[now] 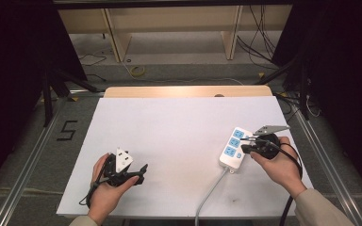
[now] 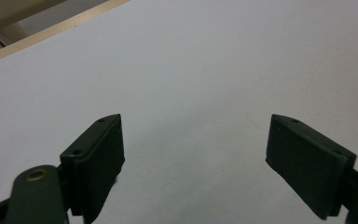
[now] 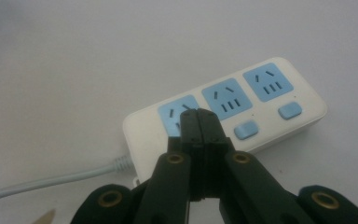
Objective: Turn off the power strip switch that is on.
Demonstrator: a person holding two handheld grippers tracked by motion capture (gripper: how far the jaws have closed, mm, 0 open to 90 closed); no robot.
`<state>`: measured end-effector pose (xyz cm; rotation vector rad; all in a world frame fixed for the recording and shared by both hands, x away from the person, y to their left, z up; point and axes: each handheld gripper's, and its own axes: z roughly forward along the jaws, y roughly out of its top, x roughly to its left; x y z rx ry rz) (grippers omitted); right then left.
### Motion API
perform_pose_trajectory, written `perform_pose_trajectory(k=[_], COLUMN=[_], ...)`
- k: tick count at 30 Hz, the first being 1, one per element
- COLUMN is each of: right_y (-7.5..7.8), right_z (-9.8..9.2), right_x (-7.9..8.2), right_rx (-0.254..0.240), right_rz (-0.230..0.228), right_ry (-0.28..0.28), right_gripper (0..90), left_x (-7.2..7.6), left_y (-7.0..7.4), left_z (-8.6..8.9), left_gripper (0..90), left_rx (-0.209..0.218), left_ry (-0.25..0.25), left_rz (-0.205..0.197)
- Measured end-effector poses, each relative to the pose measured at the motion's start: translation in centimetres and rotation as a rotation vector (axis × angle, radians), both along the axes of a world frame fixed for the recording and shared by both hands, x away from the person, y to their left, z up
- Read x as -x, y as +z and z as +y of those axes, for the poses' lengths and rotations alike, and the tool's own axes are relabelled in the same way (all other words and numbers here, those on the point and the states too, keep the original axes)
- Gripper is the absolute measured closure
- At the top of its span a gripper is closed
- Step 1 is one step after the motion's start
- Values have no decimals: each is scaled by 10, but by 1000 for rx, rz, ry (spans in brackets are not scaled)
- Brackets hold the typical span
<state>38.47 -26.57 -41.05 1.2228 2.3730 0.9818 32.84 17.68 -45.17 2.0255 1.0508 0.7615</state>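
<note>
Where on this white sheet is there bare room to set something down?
The whole middle and far half of the white sheet is bare, between the left gripper and the power strip. It is crowded only at the right, where the right gripper hovers over the strip.

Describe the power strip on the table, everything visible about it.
The power strip is a white, rounded block that looks like plastic, with three blue socket panels in a row and blue buttons beside them; two show, and the right claw covers where a third might be. It lies flat, face up, on the right part of the white table. A pale grey cable runs from its near end toward the table's front edge. The closed claw is over the nearest socket; contact is unclear.
</note>
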Motion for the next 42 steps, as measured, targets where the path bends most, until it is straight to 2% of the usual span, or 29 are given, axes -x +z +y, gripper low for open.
perform_pose_trajectory(k=[11, 18, 29, 34, 39, 42], right_y=[-5, -7, -16, -18, -19, -21], right_z=[-8, -10, -16, -16, -14, -14], right_x=[16, 30, 45, 50, 56, 58], right_rx=[-65, -73, -99, -93, -99, -104], right_rz=[-20, -30, -43, -44, -64, -80], right_ry=[40, 62, 53, 56, 68, 75], right_gripper=[900, 900, 890, 897, 878, 836], left_x=[1, 2, 2, 3, 4, 4], left_y=[-1, -2, -2, -1, -1, -1], left_z=[1, 0, 1, 1, 3, 4], left_gripper=[188, 189, 189, 188, 189, 188], left_rx=[-4, -6, -8, -7, -9, 1], left_ry=[-10, -19, -17, -17, -22, -20], left_rz=[9, 17, 18, 17, 16, 21])
